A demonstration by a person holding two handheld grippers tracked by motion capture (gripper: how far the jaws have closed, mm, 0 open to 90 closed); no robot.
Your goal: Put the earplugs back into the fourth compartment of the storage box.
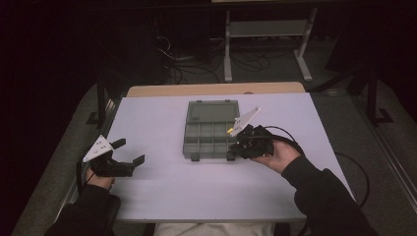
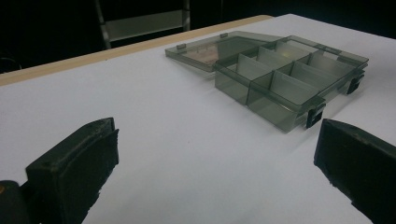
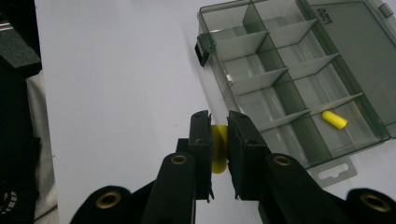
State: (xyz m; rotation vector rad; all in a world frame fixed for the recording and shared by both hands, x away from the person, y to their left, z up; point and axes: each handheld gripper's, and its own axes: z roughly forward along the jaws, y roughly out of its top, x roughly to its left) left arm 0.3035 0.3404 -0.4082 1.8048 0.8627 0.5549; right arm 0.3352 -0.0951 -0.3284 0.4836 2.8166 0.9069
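Note:
A smoky clear compartment box [image 1: 188, 142] lies open in the middle of the white table, its lid [image 1: 214, 111] flat on the far side. My right gripper [image 1: 233, 150] hovers at the box's near right corner. In the right gripper view that gripper [image 3: 218, 122] is shut on a small yellow foam piece [image 3: 219, 156], just outside the box [image 3: 261, 51]. A second yellow piece [image 3: 334, 119] lies in an end compartment. My left gripper [image 1: 130, 151] rests at the table's left side with its jaws wide apart and nothing between them; its own view [image 2: 215, 168] looks toward the box [image 2: 275, 88].
The white table top [image 1: 196, 191] has bare room in front of and to the left of the box. A wooden strip [image 1: 216, 89] runs along its far edge. Beyond it are a dark floor with cables and a metal stand [image 1: 265, 29].

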